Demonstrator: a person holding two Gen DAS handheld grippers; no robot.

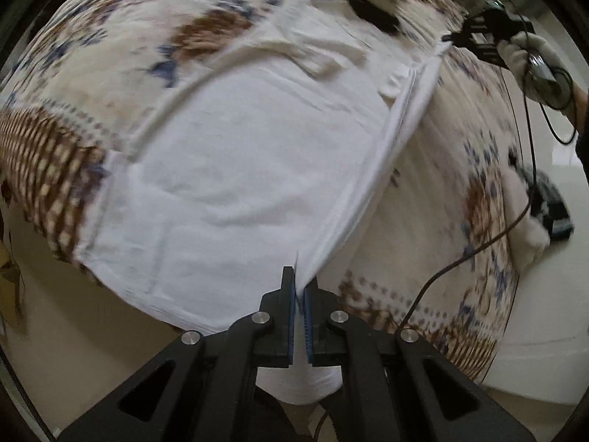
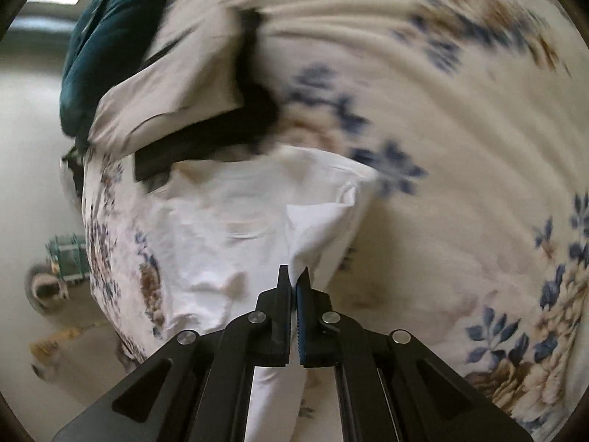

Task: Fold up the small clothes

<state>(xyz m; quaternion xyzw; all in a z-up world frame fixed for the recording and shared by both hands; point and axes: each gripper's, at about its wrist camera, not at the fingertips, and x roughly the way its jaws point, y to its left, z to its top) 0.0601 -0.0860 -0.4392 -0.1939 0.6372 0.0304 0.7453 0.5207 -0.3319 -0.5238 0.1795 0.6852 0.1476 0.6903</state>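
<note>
One side edge of the white T-shirt (image 1: pixel 235 169) is pinched by both the left gripper (image 1: pixel 300 287) and right gripper (image 2: pixel 293 280), lifted mid-first-fold; remaining folds are left undone.

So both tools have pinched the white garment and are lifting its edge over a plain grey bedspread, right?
Not quite: the bedspread is not plain grey. It is cream with blue and brown flowers, as the right wrist view shows. The rest holds: the left tool and the right tool each pinch the white garment, raising its edge.
</note>
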